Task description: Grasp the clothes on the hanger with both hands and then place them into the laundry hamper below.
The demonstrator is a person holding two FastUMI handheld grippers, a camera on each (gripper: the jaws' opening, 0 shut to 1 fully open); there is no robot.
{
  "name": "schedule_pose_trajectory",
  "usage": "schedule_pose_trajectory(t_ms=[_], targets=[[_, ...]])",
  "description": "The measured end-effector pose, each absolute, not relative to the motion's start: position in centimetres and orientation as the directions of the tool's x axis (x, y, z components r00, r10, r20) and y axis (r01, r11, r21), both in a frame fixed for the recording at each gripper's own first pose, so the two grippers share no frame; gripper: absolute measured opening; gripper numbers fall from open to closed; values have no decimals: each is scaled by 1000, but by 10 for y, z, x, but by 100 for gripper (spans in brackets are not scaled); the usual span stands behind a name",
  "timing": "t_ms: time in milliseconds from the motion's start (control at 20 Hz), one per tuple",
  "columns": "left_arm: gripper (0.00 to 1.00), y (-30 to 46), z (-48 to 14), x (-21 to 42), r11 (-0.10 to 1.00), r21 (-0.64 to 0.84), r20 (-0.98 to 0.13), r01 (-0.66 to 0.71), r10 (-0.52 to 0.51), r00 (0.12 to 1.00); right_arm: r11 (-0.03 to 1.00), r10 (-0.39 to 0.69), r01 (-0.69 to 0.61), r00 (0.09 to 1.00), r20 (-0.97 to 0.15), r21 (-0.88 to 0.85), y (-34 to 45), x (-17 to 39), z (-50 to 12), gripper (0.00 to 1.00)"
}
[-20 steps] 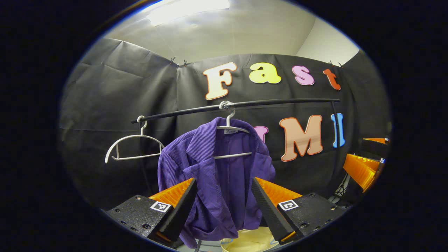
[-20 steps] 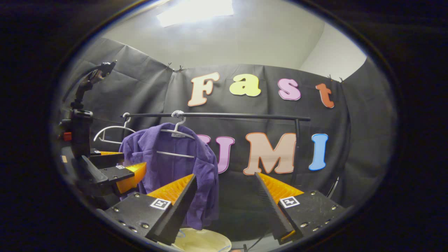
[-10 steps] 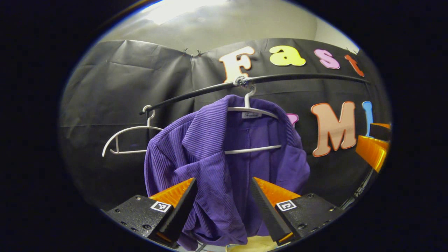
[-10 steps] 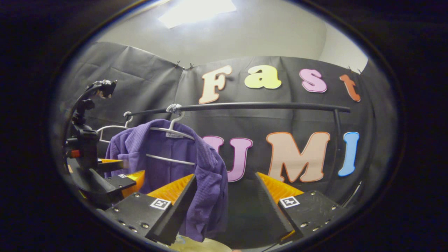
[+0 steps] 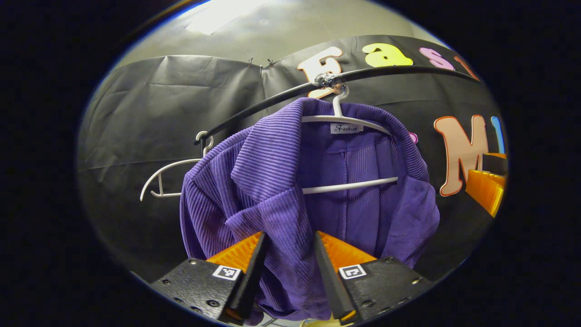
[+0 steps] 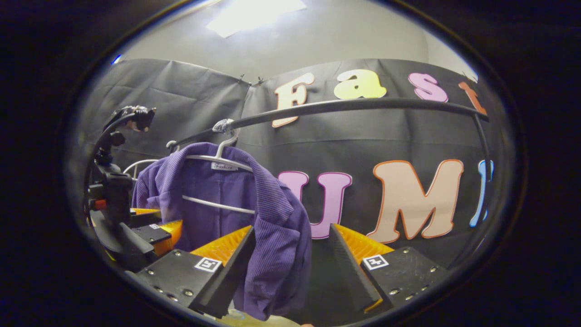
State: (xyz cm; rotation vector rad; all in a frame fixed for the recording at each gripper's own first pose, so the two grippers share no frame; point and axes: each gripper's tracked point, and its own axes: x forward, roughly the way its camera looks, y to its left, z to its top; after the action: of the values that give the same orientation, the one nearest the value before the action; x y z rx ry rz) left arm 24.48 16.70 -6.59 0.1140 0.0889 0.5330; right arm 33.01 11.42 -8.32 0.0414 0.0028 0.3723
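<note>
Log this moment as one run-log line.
stage: pre-grasp | purple ribbed shirt: on white hanger | left gripper: open, fingers astride front panel | right gripper: open, at shirt's edge

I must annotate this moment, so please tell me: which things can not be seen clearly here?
- Laundry hamper: right gripper view, cut off at the bottom edge, behind the purple jacket.
- Empty white hanger: left gripper view, its right half behind the jacket.
- Left gripper: left gripper view, whether its fingers press the cloth.
</note>
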Motion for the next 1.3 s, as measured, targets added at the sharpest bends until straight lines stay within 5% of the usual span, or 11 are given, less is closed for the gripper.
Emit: schedule_pose_trajectory(t_ms=[300, 1050, 1300], targets=[[5, 179, -71, 250, 838, 144, -73, -527, 540, 839, 902, 428, -428, 904, 1, 55, 143, 345, -92, 97], [0, 173, -65, 240, 857, 158, -120, -490, 510, 852, 913, 407, -408, 909, -83, 12, 191, 395, -131, 95], [0, 177, -60, 234, 849, 153, -114, -506, 524, 844, 920, 377, -385, 921, -100, -70, 190, 400, -138, 50]])
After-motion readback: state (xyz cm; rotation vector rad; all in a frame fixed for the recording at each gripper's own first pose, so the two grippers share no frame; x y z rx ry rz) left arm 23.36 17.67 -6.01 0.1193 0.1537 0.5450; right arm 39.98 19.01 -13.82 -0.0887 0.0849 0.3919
